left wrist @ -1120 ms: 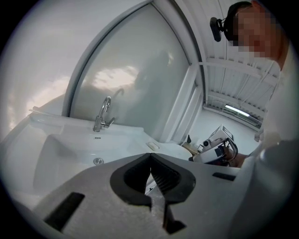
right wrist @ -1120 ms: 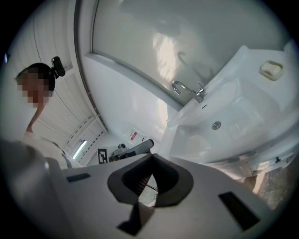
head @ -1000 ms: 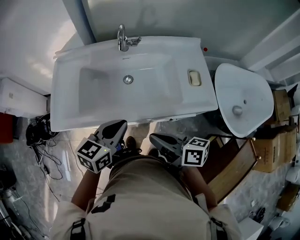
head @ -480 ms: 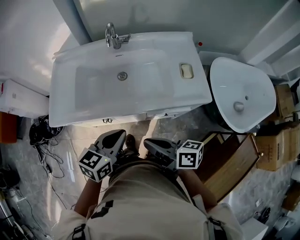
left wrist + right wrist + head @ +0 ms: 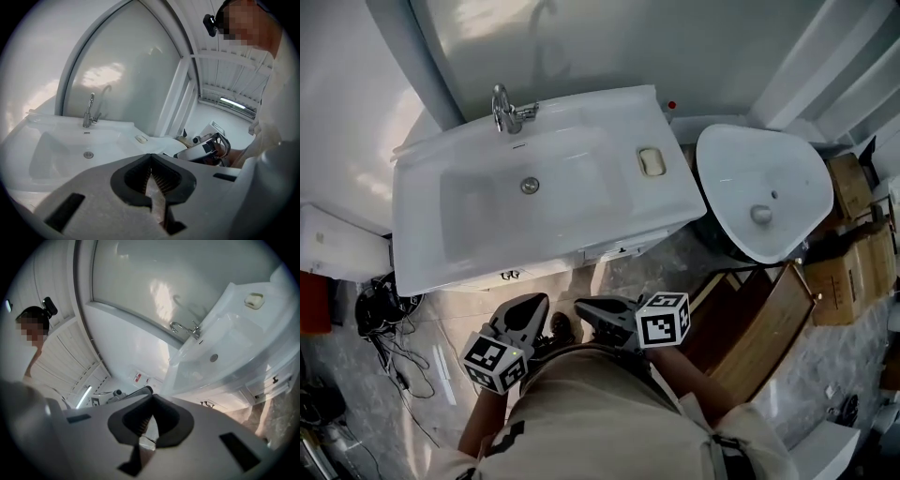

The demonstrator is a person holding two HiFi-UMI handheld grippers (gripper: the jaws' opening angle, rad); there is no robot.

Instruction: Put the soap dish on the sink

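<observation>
The cream soap dish [image 5: 652,161] lies on the right ledge of the white sink [image 5: 487,253], beside the basin and to the right of the tap [image 5: 508,111]. It also shows small in the left gripper view, soap dish [image 5: 140,138], and the right gripper view, soap dish [image 5: 254,300]. My left gripper [image 5: 534,304] and right gripper [image 5: 585,308] hang side by side close to my body, below the sink's front edge and well apart from the dish. Both are shut with nothing in them, as the left gripper [image 5: 151,155] and right gripper [image 5: 152,397] show in their own views.
A second loose white basin [image 5: 759,187] stands to the right of the sink. Wooden boards [image 5: 750,323] lean below it, and cardboard boxes [image 5: 853,234] sit at the far right. Cables [image 5: 380,300] lie on the floor at the left.
Both grippers have drawn back from the sink's front edge toward my body, the left one further. The soap dish has stayed on the ledge.
</observation>
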